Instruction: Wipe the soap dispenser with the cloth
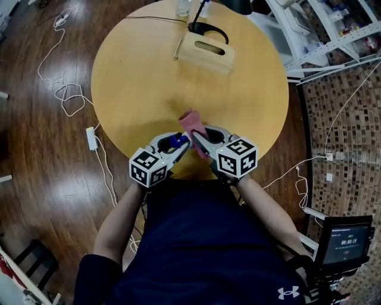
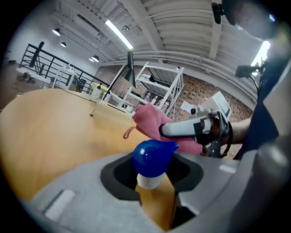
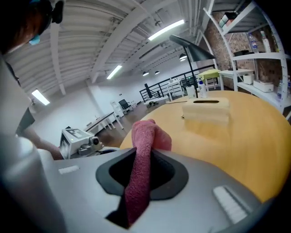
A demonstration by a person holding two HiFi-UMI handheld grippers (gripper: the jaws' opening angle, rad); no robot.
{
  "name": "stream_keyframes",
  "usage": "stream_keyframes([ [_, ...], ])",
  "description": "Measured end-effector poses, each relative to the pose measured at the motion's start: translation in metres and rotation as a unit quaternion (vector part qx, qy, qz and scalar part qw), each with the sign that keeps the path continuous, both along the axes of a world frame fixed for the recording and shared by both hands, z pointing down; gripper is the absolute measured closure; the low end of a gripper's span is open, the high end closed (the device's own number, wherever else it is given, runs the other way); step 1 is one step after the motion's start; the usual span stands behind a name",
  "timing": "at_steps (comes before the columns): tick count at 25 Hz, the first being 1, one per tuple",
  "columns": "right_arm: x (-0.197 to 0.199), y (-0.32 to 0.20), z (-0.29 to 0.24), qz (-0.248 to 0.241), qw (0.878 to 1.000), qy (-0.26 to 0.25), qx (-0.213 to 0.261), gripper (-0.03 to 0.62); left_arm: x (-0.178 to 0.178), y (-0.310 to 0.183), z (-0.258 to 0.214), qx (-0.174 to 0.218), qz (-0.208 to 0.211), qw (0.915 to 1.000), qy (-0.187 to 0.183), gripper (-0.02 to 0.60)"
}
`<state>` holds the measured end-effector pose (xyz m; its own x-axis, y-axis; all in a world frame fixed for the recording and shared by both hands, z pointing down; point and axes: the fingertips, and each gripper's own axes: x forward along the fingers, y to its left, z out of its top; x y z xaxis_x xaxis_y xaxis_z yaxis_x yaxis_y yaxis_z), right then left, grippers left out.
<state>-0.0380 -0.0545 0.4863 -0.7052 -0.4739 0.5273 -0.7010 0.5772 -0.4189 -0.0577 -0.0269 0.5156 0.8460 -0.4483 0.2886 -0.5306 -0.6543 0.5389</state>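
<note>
My left gripper (image 1: pixel 176 145) is shut on the soap dispenser (image 2: pixel 154 186), an amber bottle with a white collar and a blue pump head (image 1: pixel 175 141). It is held up above the near edge of the round wooden table (image 1: pixel 137 77). My right gripper (image 1: pixel 199 143) is shut on the pink cloth (image 1: pixel 193 124), which sticks up between its jaws (image 3: pixel 142 159). In the left gripper view the pink cloth (image 2: pixel 152 122) hangs just behind and right of the pump head, close to it. Whether cloth and bottle touch I cannot tell.
A wooden tissue box (image 1: pixel 205 52) lies at the table's far side, with a black lamp base (image 1: pixel 205 27) and a glass (image 1: pixel 183 7) behind it. White shelving (image 1: pixel 333 30) stands at the right. Cables (image 1: pixel 71 95) run over the wooden floor at the left.
</note>
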Motion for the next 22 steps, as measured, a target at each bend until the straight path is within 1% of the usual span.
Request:
stream_keyframes([
  [1, -0.001, 0.002, 0.002, 0.001, 1.0, -0.002, 0.0, 0.523, -0.001, 0.002, 0.0, 0.0, 0.002, 1.0, -0.003, 0.43],
  [3, 0.009, 0.005, 0.011, 0.022, 1.0, -0.006, -0.01, 0.523, -0.004, 0.006, 0.002, -0.003, 0.003, 1.0, -0.004, 0.428],
  [6, 0.046, 0.005, 0.039, 0.072, 0.997, 0.018, -0.033, 0.523, -0.01, 0.013, 0.008, -0.011, -0.001, 0.9999, 0.004, 0.425],
  [8, 0.076, 0.005, 0.057, 0.113, 0.992, 0.022, -0.053, 0.524, -0.012, 0.017, 0.01, -0.014, -0.004, 0.9998, 0.01, 0.425],
  [10, 0.098, 0.005, 0.068, 0.142, 0.987, 0.026, -0.072, 0.523, -0.01, 0.021, 0.009, -0.006, 0.001, 1.0, 0.007, 0.425],
  [11, 0.104, 0.005, 0.069, 0.147, 0.986, 0.032, -0.078, 0.523, -0.009, 0.023, 0.009, 0.0, 0.005, 1.0, 0.002, 0.425],
  [13, 0.1, 0.006, 0.06, 0.138, 0.987, 0.035, -0.077, 0.523, -0.006, 0.026, 0.008, 0.015, 0.019, 0.9997, -0.008, 0.425],
  [14, 0.09, 0.007, 0.048, 0.125, 0.989, 0.027, -0.069, 0.523, -0.005, 0.027, 0.008, 0.02, 0.027, 0.9994, -0.012, 0.425],
  [17, 0.038, 0.016, 0.011, 0.052, 0.998, -0.01, -0.036, 0.523, -0.004, 0.03, 0.01, 0.022, 0.046, 0.9984, -0.023, 0.425],
  [19, 0.01, 0.026, 0.005, 0.007, 1.0, -0.012, -0.028, 0.523, -0.004, 0.031, 0.012, 0.024, 0.051, 0.9979, -0.033, 0.423],
  [20, 0.004, 0.03, 0.007, -0.002, 1.0, -0.01, -0.028, 0.523, -0.005, 0.031, 0.013, 0.025, 0.05, 0.9978, -0.036, 0.423],
  [22, 0.01, 0.031, 0.016, 0.009, 0.999, -0.003, -0.036, 0.523, -0.006, 0.032, 0.017, 0.017, 0.048, 0.998, -0.037, 0.417],
])
